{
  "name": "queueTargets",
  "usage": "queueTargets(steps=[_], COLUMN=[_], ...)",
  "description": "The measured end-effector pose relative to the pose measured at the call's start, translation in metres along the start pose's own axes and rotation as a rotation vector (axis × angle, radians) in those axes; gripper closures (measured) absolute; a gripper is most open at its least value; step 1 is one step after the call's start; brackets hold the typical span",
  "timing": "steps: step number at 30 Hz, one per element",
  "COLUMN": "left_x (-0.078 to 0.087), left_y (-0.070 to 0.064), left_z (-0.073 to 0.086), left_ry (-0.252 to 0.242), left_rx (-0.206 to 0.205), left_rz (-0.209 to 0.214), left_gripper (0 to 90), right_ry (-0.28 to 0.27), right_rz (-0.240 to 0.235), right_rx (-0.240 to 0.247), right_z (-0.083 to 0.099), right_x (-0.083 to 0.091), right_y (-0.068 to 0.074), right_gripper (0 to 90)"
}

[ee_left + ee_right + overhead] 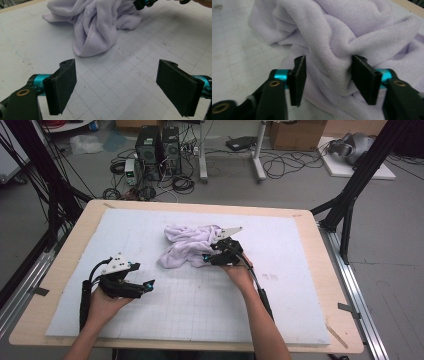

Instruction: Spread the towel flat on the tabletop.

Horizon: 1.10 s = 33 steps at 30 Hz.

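A crumpled lavender towel (190,245) lies on the white gridded mat (290,295), a little behind its middle. My right gripper (207,257) is at the towel's right front edge. In the right gripper view its jaws (329,62) stand partly open astride a thick fold of the towel (332,37), and cloth fills the gap between them. My left gripper (146,285) hovers low over bare mat to the front left, apart from the towel. In the left gripper view it (117,66) is wide open and holds nothing, with the towel (97,22) lying ahead of it.
The mat rests on a wooden board (65,265) with a bare rim all round. Black frame legs (350,195) stand at the back corners. Computers (157,147) and cables sit on the floor beyond the table. Bare mat spreads in front and to the right.
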<state>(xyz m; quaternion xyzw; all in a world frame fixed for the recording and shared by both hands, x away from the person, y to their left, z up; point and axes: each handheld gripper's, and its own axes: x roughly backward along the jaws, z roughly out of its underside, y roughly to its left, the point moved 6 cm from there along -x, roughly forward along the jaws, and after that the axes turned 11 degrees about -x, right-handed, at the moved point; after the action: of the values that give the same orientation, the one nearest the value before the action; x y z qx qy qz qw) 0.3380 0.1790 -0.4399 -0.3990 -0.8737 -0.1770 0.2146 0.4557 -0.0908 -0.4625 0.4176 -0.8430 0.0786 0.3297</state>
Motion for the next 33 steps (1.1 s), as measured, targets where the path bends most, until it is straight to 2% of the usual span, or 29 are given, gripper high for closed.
queueTargets(steps=[1,2,3,4,7,13,16,17,19,21,27,28,29,33], left_x=[0.000,0.000,0.000,0.000,0.000,0.001,0.002,0.002,0.003,0.003,0.003,0.003,0.002,-0.002], left_y=[0.000,0.000,0.000,-0.001,-0.003,-0.007,-0.009,-0.010,-0.014,-0.017,-0.028,-0.030,-0.032,-0.038], left_z=[0.000,0.000,0.000,0.000,-0.001,-0.006,-0.013,-0.015,-0.019,-0.023,-0.034,-0.036,-0.038,-0.043], left_ry=[0.000,-0.001,0.002,0.003,0.006,-0.002,-0.018,-0.022,-0.027,-0.033,-0.043,-0.046,-0.049,-0.056], left_rx=[0.000,-0.003,-0.006,-0.011,-0.029,-0.045,-0.049,-0.055,-0.063,-0.071,-0.103,-0.104,-0.107,-0.112], left_rz=[0.000,0.000,0.000,0.004,0.013,0.021,0.023,0.025,0.033,0.041,0.062,0.068,0.071,0.093], left_gripper=[19.8,21.1,21.1,24.9,32.5,40.1,40.2,40.3,40.4,40.4,40.1,40.1,39.9,39.6], right_ry=[0.000,0.009,0.009,0.010,0.004,-0.020,-0.017,-0.010,-0.010,-0.005,-0.004,-0.004,0.003,0.012], right_rz=[0.000,0.013,0.013,0.008,-0.013,-0.055,-0.072,-0.093,-0.119,-0.132,-0.196,-0.196,-0.222,-0.233], right_rx=[0.000,0.010,0.010,0.015,0.017,0.044,0.064,0.081,0.094,0.131,0.158,0.158,0.176,0.191], right_z=[0.000,0.001,0.001,0.000,-0.002,-0.011,-0.014,-0.016,-0.018,-0.020,-0.021,-0.021,-0.019,-0.011], right_x=[0.000,-0.004,-0.004,-0.003,0.001,0.023,0.033,0.044,0.056,0.068,0.105,0.105,0.118,0.124], right_y=[0.000,-0.001,-0.001,-0.001,-0.001,0.009,0.015,0.022,0.030,0.038,0.064,0.064,0.076,0.086], right_gripper=[51.6,62.0,62.0,72.3,80.0,81.8,81.9,82.0,82.0,81.9,82.0,82.0,82.0,79.8])
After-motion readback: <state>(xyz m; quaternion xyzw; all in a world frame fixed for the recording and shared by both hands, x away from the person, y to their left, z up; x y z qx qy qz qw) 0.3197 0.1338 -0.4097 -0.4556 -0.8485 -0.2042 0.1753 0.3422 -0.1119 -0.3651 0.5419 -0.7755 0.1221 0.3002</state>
